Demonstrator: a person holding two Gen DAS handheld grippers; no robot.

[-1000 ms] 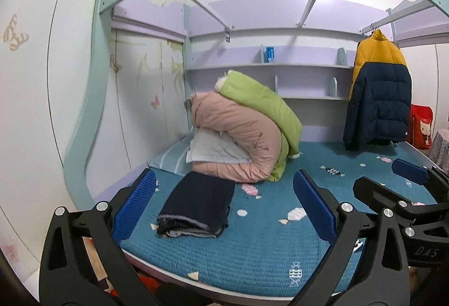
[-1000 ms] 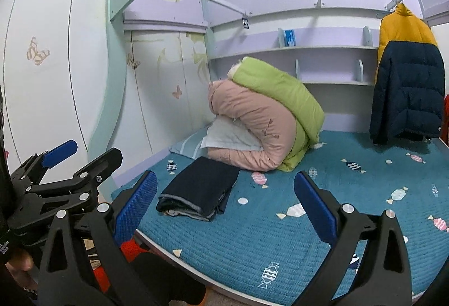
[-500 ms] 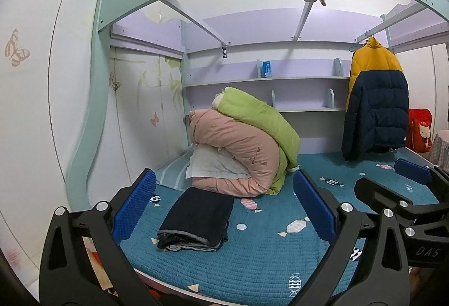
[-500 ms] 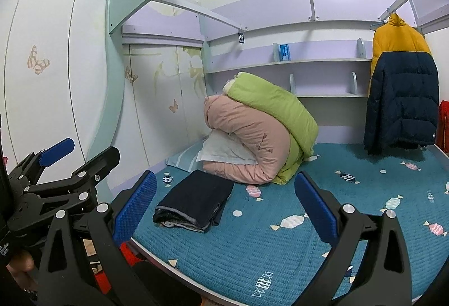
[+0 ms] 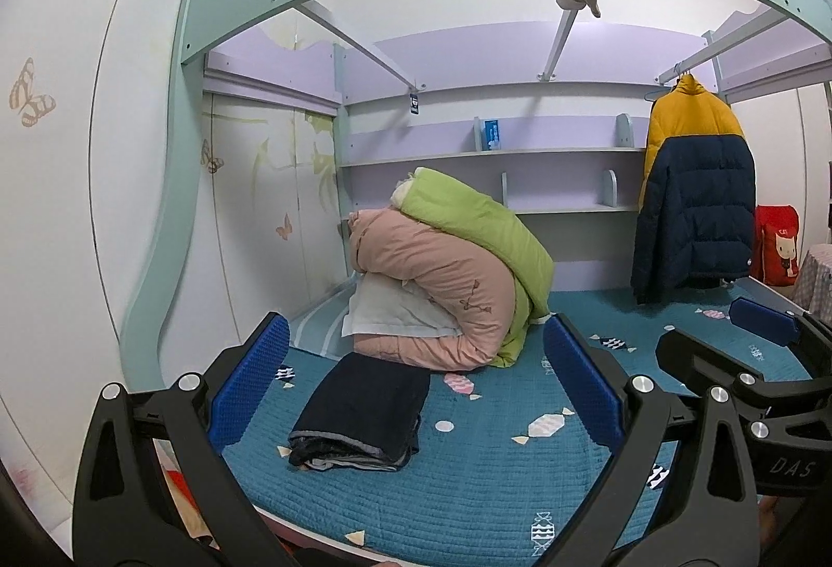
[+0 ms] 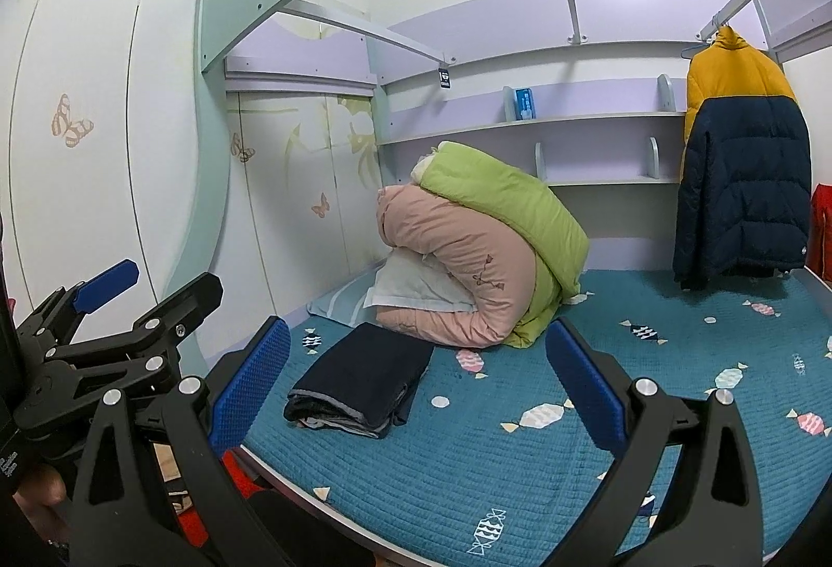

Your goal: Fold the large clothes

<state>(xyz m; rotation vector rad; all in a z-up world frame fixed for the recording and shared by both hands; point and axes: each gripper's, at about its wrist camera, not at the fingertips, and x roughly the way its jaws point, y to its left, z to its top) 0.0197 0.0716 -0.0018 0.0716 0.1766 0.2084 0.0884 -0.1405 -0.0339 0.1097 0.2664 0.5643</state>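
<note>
A dark navy garment (image 5: 364, 411) lies folded in a neat rectangle on the teal bed cover (image 5: 494, 478), near the bed's front left edge; it also shows in the right wrist view (image 6: 364, 380). My left gripper (image 5: 416, 385) is open and empty, held back from the bed in front of the garment. My right gripper (image 6: 416, 385) is open and empty too, beside the left one. The right gripper shows at the right of the left wrist view (image 5: 738, 359), and the left gripper at the left of the right wrist view (image 6: 119, 307).
A rolled pink and green quilt (image 5: 447, 281) with a white pillow sits behind the garment. A yellow and navy jacket (image 5: 697, 203) hangs at the right. Shelves (image 5: 494, 151) line the back wall. A mint bed frame arch (image 5: 182, 151) stands at the left.
Both grippers have tilted upward and drawn back a little from the bed; the folded garment sits lower in both views. Nothing on the bed has moved.
</note>
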